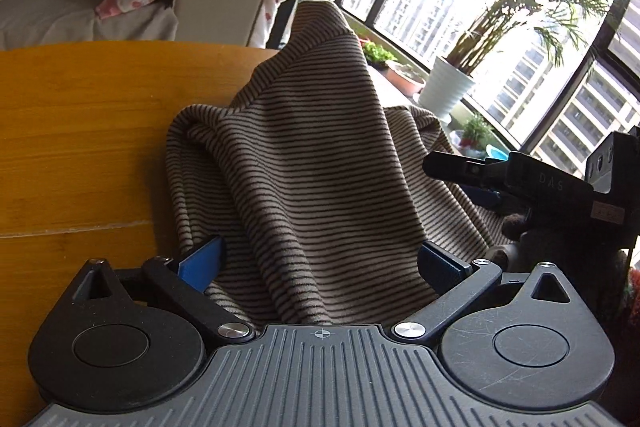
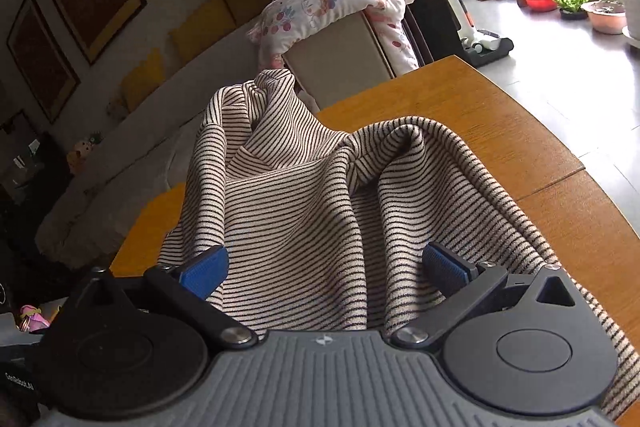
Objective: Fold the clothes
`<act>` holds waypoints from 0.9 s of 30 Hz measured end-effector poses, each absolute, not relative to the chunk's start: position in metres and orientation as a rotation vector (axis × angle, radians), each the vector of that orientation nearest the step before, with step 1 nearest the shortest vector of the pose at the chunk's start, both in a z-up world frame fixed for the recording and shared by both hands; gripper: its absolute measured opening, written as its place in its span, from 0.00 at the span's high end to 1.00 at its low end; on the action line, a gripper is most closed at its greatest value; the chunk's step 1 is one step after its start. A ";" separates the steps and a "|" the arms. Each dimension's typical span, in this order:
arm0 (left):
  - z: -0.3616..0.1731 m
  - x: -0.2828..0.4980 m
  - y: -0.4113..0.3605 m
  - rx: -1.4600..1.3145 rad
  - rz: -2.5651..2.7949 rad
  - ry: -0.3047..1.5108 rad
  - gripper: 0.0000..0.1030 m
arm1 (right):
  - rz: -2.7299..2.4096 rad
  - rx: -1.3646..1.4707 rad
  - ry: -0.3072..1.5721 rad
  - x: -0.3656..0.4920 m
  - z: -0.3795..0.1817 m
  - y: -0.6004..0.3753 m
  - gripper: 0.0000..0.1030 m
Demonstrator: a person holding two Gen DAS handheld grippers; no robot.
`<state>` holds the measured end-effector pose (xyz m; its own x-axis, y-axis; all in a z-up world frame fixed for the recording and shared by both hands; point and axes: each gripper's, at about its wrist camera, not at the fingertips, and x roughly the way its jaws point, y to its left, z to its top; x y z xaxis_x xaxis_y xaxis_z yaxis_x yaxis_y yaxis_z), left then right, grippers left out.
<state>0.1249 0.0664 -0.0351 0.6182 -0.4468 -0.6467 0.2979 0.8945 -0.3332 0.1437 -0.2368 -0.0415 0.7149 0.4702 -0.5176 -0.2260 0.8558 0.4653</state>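
Striped top (image 1: 316, 163) is bunched up on the wooden worktop (image 1: 80, 131), peaking toward 12 o'clock in both wrist views. Left claw (image 1: 320, 263) has its blue pads (image 1: 202, 263) spread wide with fabric lying between them, not pinched. Right claw (image 2: 324, 267) is the same deal: pads (image 2: 206, 269) apart, striped cloth draped through the gap. From the left wrist view the right claw (image 1: 440, 167) pokes in at 3 o'clock, just beside the cloth. Floral quilt (image 2: 336, 7) sits on a sofa arm at 12 o'clock, white plant pot (image 1: 446, 89) at 2 by the window.
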 end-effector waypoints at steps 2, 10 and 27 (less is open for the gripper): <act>-0.033 0.103 0.062 -0.142 -0.421 0.815 0.00 | 0.417 0.361 0.674 0.116 -0.041 -0.234 0.00; -0.030 0.069 0.052 -0.064 -0.380 0.856 0.00 | 0.403 0.407 0.666 0.074 -0.042 -0.235 0.00; -0.032 0.060 0.070 -0.244 -0.585 0.822 0.12 | 0.410 0.463 0.640 0.077 -0.047 -0.241 0.00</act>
<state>0.0599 0.0699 -0.0316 0.5354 -0.5772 -0.6166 0.3938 0.8165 -0.4223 0.0775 -0.2405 -0.0471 0.7299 0.4966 -0.4697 -0.2196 0.8211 0.5268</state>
